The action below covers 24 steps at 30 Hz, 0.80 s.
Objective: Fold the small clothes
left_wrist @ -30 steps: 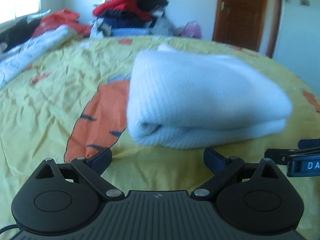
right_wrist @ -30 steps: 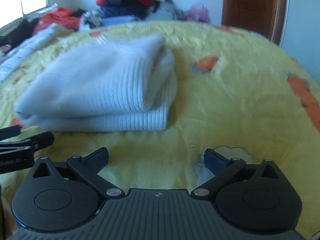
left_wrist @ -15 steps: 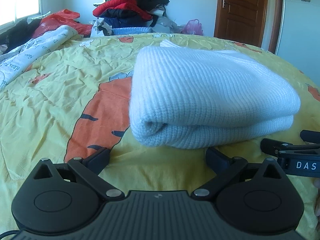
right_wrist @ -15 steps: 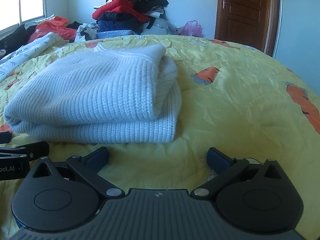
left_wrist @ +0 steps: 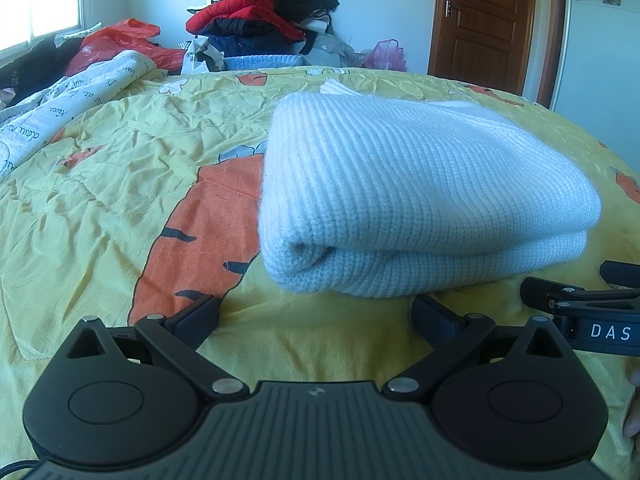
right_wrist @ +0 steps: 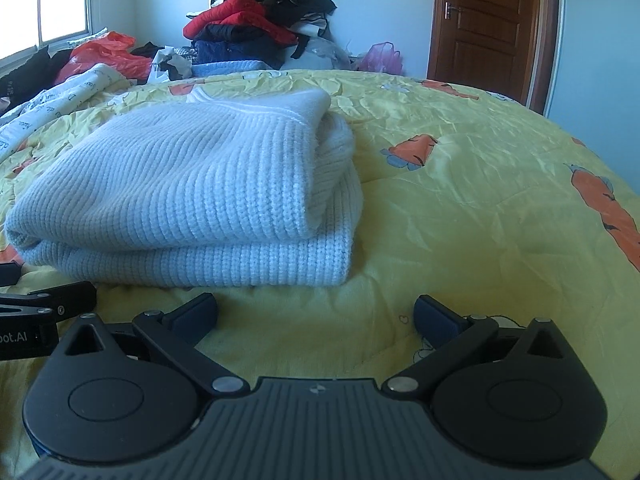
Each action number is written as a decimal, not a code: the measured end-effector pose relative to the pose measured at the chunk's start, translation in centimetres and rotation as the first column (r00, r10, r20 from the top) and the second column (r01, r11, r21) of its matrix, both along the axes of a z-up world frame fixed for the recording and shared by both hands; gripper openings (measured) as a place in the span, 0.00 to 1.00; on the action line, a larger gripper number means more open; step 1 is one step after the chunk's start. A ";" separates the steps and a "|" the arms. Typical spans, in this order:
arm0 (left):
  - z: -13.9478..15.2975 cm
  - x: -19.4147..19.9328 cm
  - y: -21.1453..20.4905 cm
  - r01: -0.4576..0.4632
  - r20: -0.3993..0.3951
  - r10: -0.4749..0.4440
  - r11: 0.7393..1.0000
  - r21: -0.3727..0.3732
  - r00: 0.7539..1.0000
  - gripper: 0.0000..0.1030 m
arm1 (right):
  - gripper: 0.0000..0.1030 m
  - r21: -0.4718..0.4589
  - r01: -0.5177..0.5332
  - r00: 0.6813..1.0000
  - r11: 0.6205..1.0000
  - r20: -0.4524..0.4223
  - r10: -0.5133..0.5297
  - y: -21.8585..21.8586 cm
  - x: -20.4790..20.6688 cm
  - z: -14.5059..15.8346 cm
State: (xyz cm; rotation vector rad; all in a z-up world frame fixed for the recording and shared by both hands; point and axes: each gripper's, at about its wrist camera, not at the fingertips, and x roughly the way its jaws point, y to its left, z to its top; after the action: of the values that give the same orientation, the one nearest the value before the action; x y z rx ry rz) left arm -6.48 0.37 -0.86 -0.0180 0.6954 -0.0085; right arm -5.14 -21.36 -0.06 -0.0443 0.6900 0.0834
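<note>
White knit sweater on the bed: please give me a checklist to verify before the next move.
1. White knit sweater folded in layers: ok.
2. Sweater lies wholly on the yellow bedsheet: ok.
3. Left tool open, holding nothing: ok.
4. Right tool open, holding nothing: ok.
5. Both tools apart from the sweater: ok.
6. Far edges of the fold even: cannot tell.

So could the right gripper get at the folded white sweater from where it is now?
Probably yes. The right gripper has its jaws open and empty, and the folded white sweater lies just ahead and slightly left on the yellow bedspread, with only bare sheet between.
</note>
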 end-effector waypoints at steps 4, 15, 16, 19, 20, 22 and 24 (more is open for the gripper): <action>0.1 0.0 0.0 0.000 0.000 0.000 1.000 -0.002 1.000 1.00 | 1.00 -0.001 0.000 1.000 1.000 0.000 0.000 0.0 0.0 0.0; 0.1 0.0 0.1 0.000 0.003 0.000 1.000 -0.009 1.000 1.00 | 1.00 0.000 0.000 1.000 1.000 0.000 0.000 0.0 0.0 0.0; 0.2 0.0 0.1 0.000 0.003 0.000 1.000 -0.009 1.000 1.00 | 1.00 -0.001 0.000 1.000 1.000 0.000 0.000 0.0 0.0 0.0; 0.1 0.0 0.1 0.000 0.003 0.000 1.000 -0.010 1.000 1.00 | 1.00 0.000 0.000 1.000 1.000 0.000 0.000 0.0 0.0 0.0; 0.1 -0.1 0.1 0.000 0.003 0.000 1.000 -0.010 1.000 1.00 | 1.00 0.000 0.000 1.000 1.000 0.001 0.000 0.0 0.0 0.0; 0.1 -0.1 0.1 -0.001 0.003 0.001 1.000 -0.008 1.000 1.00 | 1.00 0.000 0.000 1.000 1.000 0.001 0.000 0.0 0.0 0.0; 0.1 -0.1 0.1 -0.001 0.003 0.001 1.000 -0.009 1.000 1.00 | 1.00 0.000 0.000 1.000 1.000 0.000 0.000 0.0 0.0 0.0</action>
State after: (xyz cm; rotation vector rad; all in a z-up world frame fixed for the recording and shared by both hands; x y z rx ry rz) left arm -6.53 0.48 -0.71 -0.0270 0.6924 -0.0111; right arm -5.15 -21.34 -0.09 -0.0445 0.6897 0.0830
